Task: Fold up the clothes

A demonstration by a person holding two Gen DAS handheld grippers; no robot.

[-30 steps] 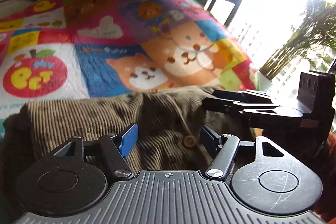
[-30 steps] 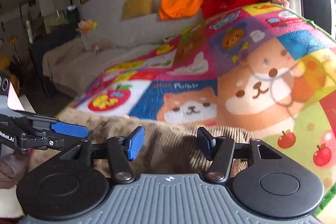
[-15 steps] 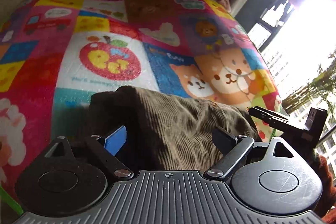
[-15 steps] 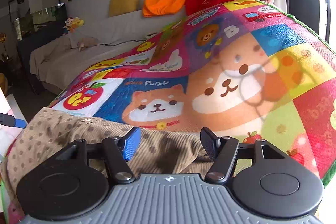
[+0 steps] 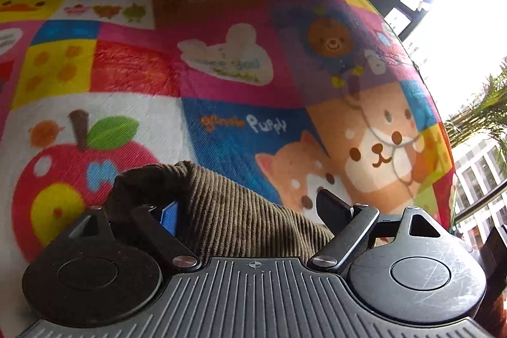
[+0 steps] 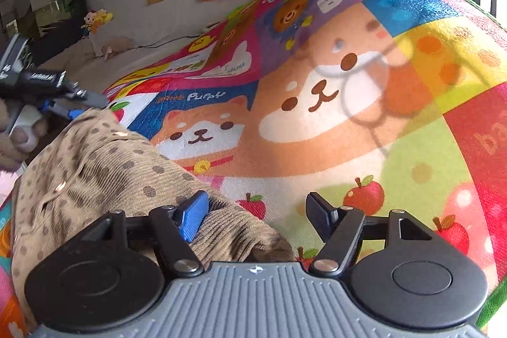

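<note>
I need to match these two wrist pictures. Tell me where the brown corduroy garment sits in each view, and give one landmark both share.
Left wrist view: the brown corduroy garment fills the lower centre, lying between the open fingers of the left tool.
Right wrist view: the garment lies at lower left, its polka-dot side showing, reaching across the right tool's blue finger.
Shared landmark: the "Puppy" lettering on the blanket's blue patch.

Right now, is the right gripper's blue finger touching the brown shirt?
Touching. In the right wrist view, the right gripper is open, and its blue finger rests against the brown shirt, with cloth bunched around it and no gap visible.
</note>
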